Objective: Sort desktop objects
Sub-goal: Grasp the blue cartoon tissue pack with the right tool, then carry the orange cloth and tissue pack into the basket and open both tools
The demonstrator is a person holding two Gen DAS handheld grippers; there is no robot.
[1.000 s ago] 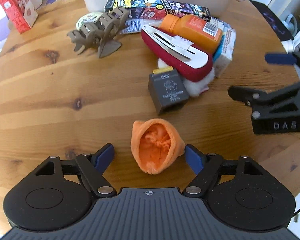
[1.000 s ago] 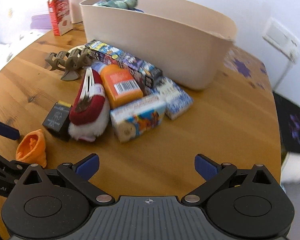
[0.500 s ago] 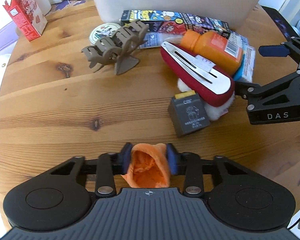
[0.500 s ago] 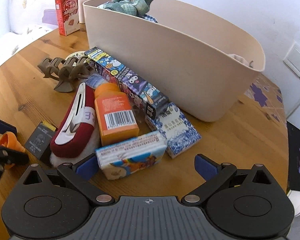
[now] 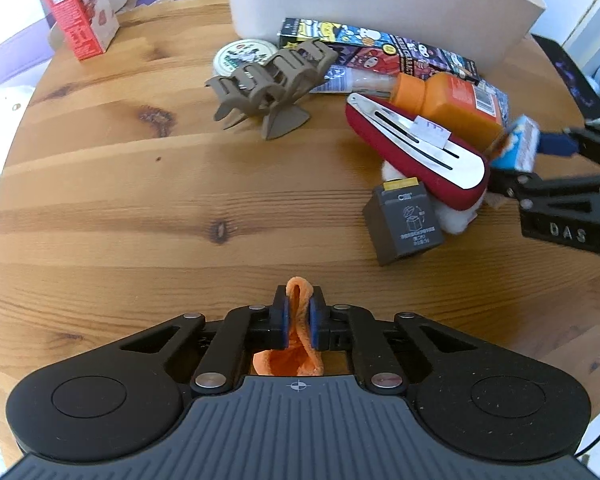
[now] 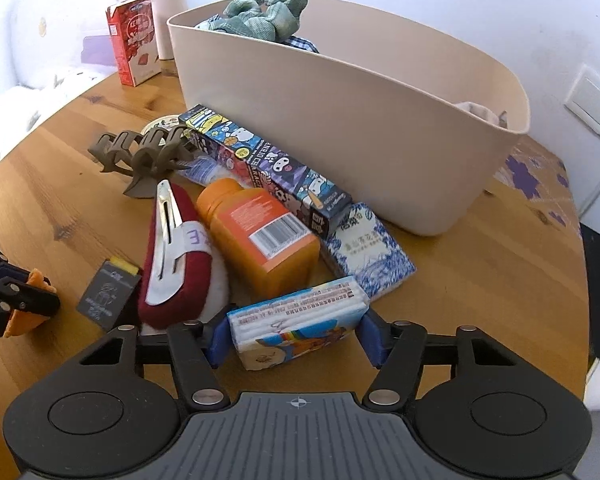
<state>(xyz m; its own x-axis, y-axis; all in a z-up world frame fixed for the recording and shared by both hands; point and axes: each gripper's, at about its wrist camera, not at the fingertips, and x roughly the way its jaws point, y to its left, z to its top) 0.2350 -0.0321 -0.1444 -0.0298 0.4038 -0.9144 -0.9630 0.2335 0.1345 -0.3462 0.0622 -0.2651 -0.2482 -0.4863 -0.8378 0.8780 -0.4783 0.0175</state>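
Observation:
My left gripper (image 5: 299, 312) is shut on a fuzzy orange cloth pouch (image 5: 298, 354), squeezed flat between the blue pads just above the wooden table (image 5: 140, 200). The same pouch (image 6: 20, 322) shows at the left edge of the right wrist view. My right gripper (image 6: 294, 340) straddles a rainbow-printed tissue pack (image 6: 300, 320). Its jaws are closing, and both blue pads touch the pack's short ends. In the left wrist view the pack (image 5: 518, 148) sits between the right gripper's fingers at the far right.
A beige bin (image 6: 380, 140) with green cloth inside stands behind the pile. Beside the held pack lie an orange bottle (image 6: 260, 232), a red hair clip (image 6: 176, 256), a dark small box (image 6: 106, 300), a brown claw clip (image 6: 144, 152), a cartoon box (image 6: 268, 168) and a blue-white pack (image 6: 368, 256). A red carton (image 6: 134, 44) stands far left.
The left jaws closed on the orange pouch and lifted it a little. The right gripper came up to the rainbow tissue pack and its jaws narrowed onto the pack's ends.

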